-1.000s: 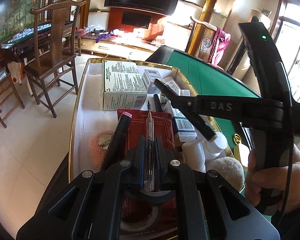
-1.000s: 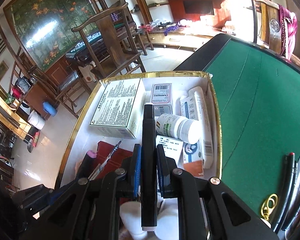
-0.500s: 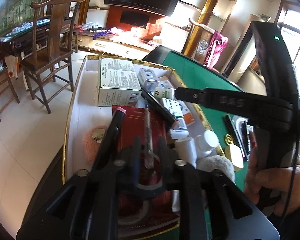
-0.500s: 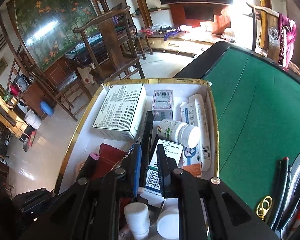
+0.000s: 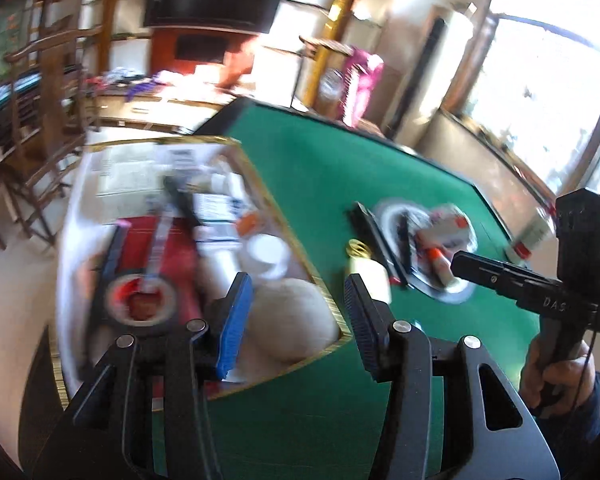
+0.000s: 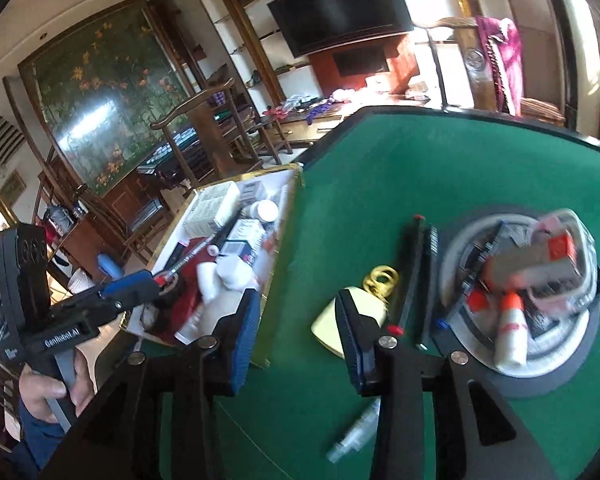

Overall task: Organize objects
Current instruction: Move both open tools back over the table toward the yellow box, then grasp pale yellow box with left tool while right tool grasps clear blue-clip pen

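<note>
1. Left claw (image 5: 298, 320): jaws have just been opening, part open, nothing between them.
2. Right claw (image 6: 296, 340): likewise just opening, empty.
3. Box (image 6: 286, 216) at the surface (image 6: 380, 184) edge already packed with cartons, bottles, pens; likely the sorting target.
4. Plate (image 6: 548, 360) with leftover clutter, plus loose pens (image 6: 410, 276), sits near the right claw; probably next.

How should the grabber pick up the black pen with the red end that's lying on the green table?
Probably grip the black pen around the middle of its barrel, coming down from above with the fingers either side of it. It lies flat on the green table, long and thin, so its sides are the narrow way across. A second dark pen lies close beside it, nearer the round tray, so the finger there has little room.
</note>
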The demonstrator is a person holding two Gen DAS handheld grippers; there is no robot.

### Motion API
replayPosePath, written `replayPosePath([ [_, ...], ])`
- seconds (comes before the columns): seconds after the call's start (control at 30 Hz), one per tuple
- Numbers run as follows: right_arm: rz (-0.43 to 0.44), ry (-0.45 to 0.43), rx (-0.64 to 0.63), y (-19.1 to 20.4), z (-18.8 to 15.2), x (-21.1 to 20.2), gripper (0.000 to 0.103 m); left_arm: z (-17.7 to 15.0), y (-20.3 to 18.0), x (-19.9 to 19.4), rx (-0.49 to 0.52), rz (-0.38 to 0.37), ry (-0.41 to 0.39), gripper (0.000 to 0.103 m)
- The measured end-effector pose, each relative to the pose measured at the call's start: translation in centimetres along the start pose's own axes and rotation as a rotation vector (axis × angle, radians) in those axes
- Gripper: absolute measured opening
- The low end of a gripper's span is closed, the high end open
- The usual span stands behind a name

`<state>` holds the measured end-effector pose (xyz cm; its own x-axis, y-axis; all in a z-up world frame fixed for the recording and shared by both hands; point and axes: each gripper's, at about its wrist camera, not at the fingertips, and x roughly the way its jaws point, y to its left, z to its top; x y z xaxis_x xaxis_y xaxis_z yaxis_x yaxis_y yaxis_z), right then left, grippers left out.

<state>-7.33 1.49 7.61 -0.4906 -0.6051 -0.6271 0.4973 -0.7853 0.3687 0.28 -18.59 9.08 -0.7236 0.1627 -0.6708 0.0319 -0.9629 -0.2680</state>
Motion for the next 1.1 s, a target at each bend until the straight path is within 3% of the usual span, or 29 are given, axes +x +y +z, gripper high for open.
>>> replayPosePath([
  [0.1, -0.015, -0.002, 0.075, -4.1, -2.7, -2.1, 0.041, 0.4, -3.6, 3.4, 0.074, -0.045, 0.103, 0.048],
  [0.2, -0.033, -0.011, 0.138, -7.2, -4.1, -3.2, 0.041, 0.4, -6.4, 7.0, 0.123, -0.02, 0.197, 0.048],
  [0.33, 0.011, -0.033, 0.19, -8.9, -3.9, -4.2, 0.041, 0.7, -7.7, 10.4, 0.149, 0.07, 0.244, 0.048],
  [0.47, 0.034, -0.029, 0.185, -8.7, -4.2, -4.2, 0.045, 0.9, -7.4, 12.6, 0.123, 0.091, 0.277, 0.05],
  [0.53, 0.035, -0.021, 0.181, -8.5, -4.3, -3.9, 0.048, 0.9, -7.9, 13.3, 0.143, 0.119, 0.268, 0.058],
  [0.63, 0.03, -0.015, 0.179, -8.3, -4.5, -3.7, 0.05, 0.7, -8.7, 14.3, 0.178, 0.132, 0.267, 0.063],
  [0.77, 0.017, 0.011, 0.182, -8.4, -5.0, -3.0, 0.052, -0.3, -9.2, 15.9, 0.224, 0.149, 0.283, 0.063],
  [0.83, 0.011, 0.027, 0.175, -8.3, -5.2, -2.7, 0.052, -1.1, -9.4, 16.2, 0.26, 0.181, 0.27, 0.05],
  [0.9, 0.001, 0.034, 0.162, -7.9, -5.4, -2.5, 0.052, -1.7, -9.3, 15.6, 0.284, 0.195, 0.225, 0.047],
  [1.1, -0.065, 0.075, 0.111, -6.9, -5.8, -1.6, 0.052, -1.2, -7.8, 11.4, 0.18, 0.08, 0.06, 0.046],
])
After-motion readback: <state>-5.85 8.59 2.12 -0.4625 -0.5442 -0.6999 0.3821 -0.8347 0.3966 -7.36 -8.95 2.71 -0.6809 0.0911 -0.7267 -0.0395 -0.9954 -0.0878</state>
